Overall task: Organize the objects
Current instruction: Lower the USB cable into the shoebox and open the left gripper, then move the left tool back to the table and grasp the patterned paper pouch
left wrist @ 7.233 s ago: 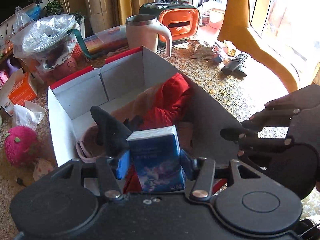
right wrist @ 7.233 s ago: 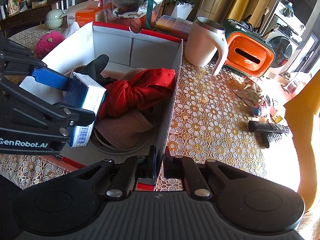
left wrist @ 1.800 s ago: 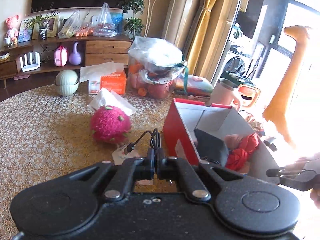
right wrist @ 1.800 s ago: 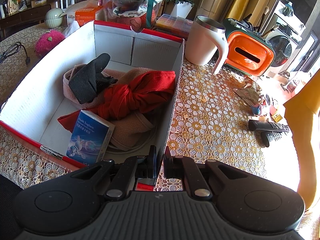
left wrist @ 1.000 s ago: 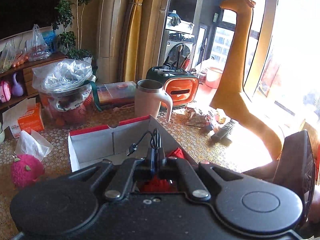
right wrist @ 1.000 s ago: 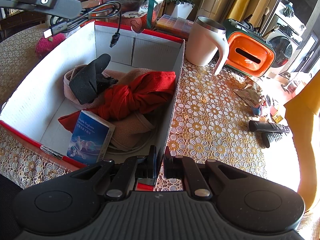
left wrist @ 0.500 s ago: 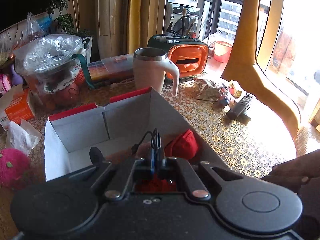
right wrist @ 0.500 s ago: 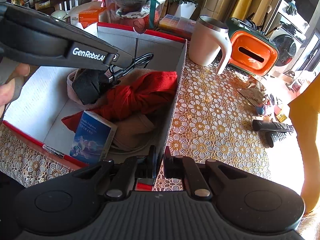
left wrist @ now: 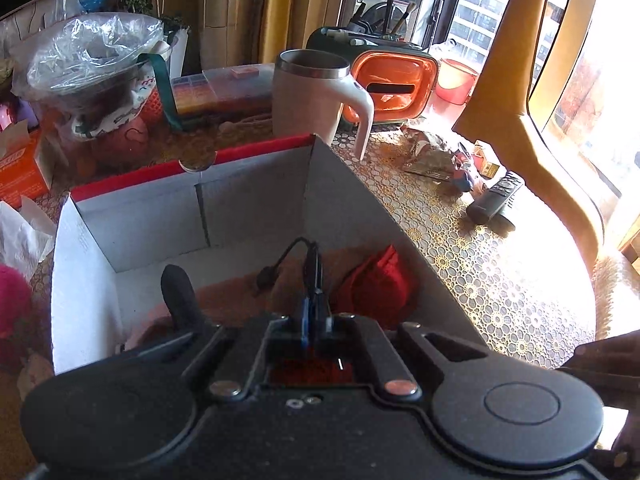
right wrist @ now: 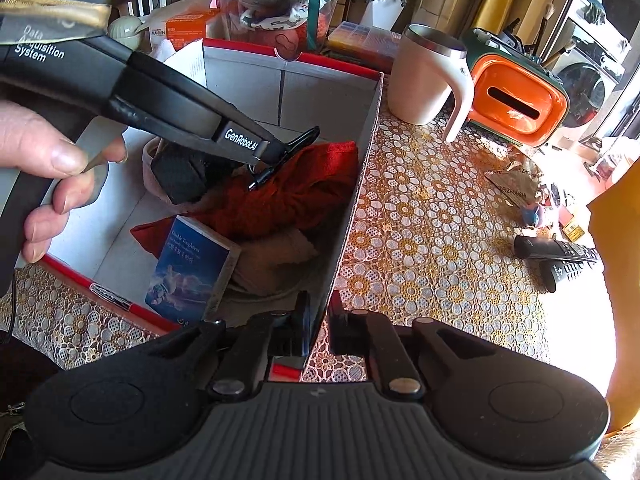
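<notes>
- Nearest, the right gripper [right wrist: 318, 320] has its black jaws pinched narrow on the near right wall of the open cardboard box with white inside and red rim [right wrist: 362, 184], steadying it.
- Just beyond, inside the box, a glossy blue tissue packet [right wrist: 188, 268] leans against soft beige cloth [right wrist: 276, 256]; crumpled red knit fabric [right wrist: 296, 188] and a matte black wedge-shaped item [right wrist: 180, 174] lie further in. These look already packed.
- Over the middle of the box, the left gripper [left wrist: 314, 312], held by a person's hand [right wrist: 52, 184], is clamped tight on a thin coiled black cable with a small plug [left wrist: 292, 260], which hangs above the red fabric, not yet released.
- Judged left to do: drop the cable, then perhaps gather loose things outside.
- Right of the box, on the gold lace-patterned tablecloth [right wrist: 432, 240], lie black remote controls [right wrist: 560, 256].
- Farther off stand a smooth cream mug with steel rim [right wrist: 424, 76] and a glossy orange-fronted case [right wrist: 516, 108]; far left, a fuzzy pink ball [left wrist: 12, 300].
</notes>
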